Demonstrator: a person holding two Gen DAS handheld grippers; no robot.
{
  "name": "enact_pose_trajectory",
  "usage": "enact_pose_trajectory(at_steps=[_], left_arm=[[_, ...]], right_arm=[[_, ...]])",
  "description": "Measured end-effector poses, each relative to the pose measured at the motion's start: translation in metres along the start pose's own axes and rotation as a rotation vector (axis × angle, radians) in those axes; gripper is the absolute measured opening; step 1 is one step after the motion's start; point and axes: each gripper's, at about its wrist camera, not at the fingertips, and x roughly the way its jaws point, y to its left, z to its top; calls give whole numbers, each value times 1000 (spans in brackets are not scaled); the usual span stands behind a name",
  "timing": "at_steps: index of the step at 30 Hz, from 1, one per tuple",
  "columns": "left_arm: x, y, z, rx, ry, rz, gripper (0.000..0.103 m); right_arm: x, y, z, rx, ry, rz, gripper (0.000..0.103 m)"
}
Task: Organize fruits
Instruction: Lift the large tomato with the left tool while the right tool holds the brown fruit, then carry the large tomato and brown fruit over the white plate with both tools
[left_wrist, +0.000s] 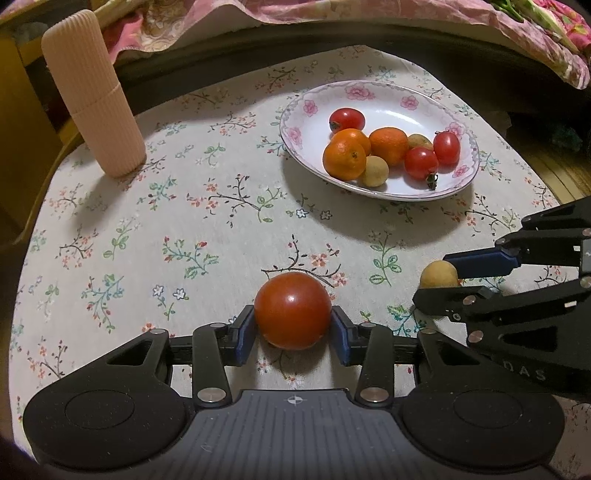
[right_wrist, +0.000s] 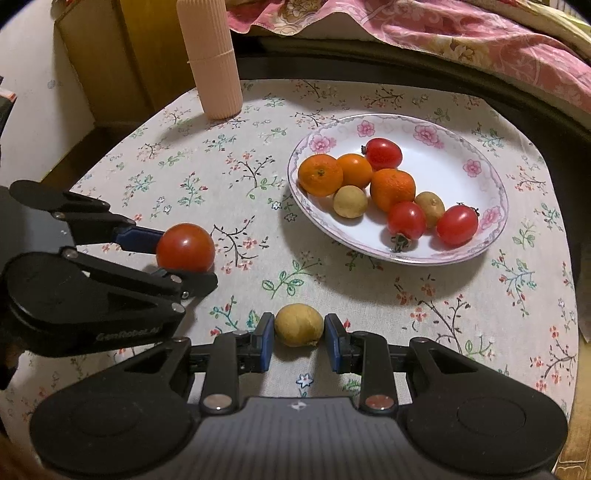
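Note:
My left gripper (left_wrist: 293, 321) is shut on a red tomato (left_wrist: 293, 311) that sits low on the floral tablecloth (left_wrist: 207, 229), its blue pads against both sides. Just to its right, my right gripper (right_wrist: 299, 330) is shut on a small tan round fruit (right_wrist: 299, 325), also down at cloth level. Each gripper shows in the other's view: the left gripper (right_wrist: 186, 258) with the tomato (right_wrist: 185, 248), the right gripper (left_wrist: 434, 278) with the tan fruit (left_wrist: 439, 275). Farther back stands a white flowered plate (left_wrist: 399, 114) (right_wrist: 443, 162) holding three oranges, three small tomatoes and two tan fruits.
A tall pink ribbed container (left_wrist: 92, 96) (right_wrist: 214, 62) stands at the table's back left. Pink flowered bedding (right_wrist: 461, 33) lies beyond the far edge. The rounded table edge drops off on the left and right. Bare cloth lies between the grippers and the plate.

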Motion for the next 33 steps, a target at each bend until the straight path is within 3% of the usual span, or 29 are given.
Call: enact_pose_trajectory(at_steps=[15,33], left_arm=[[-16,-15,-15,-10,20,13,50],[-37,-24,-21,-4,-18,15,50]], right_arm=[[-18,-3,-19,52,12,-16,32],[-34,-2,-29,92,3,-64,32]])
